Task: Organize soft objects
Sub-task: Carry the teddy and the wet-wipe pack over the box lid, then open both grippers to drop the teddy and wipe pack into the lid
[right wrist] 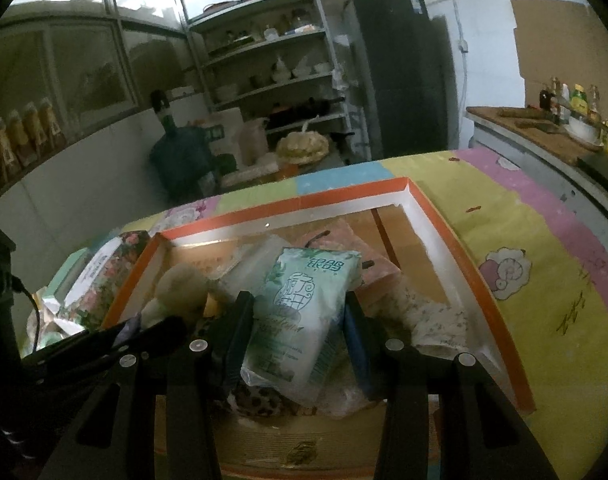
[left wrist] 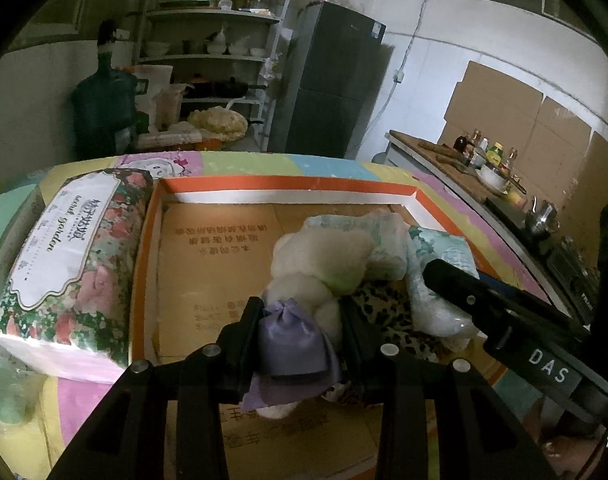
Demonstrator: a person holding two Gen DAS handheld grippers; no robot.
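The left hand-held gripper [left wrist: 300, 320] is clenched on a lilac satin pouch [left wrist: 292, 340] over the orange-rimmed box [left wrist: 288, 184]; beside it lies a cream plush toy [left wrist: 324, 256]. The right hand-held gripper [right wrist: 298, 320] grasps a pale green tissue pack [right wrist: 300, 320] above the same box.

Patchwork table [right wrist: 552, 288], orange-rimmed box [right wrist: 484, 264], floral tissue pack [left wrist: 76, 256]

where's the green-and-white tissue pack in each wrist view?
Left wrist: tissue pack at right of centre, in the orange-rimmed box, partly behind the right claw's black finger.
Right wrist: tissue pack at centre, gripped between the right claw fingers, above the box.
Shared landmark: the white plush toy, to the pack's left in both.
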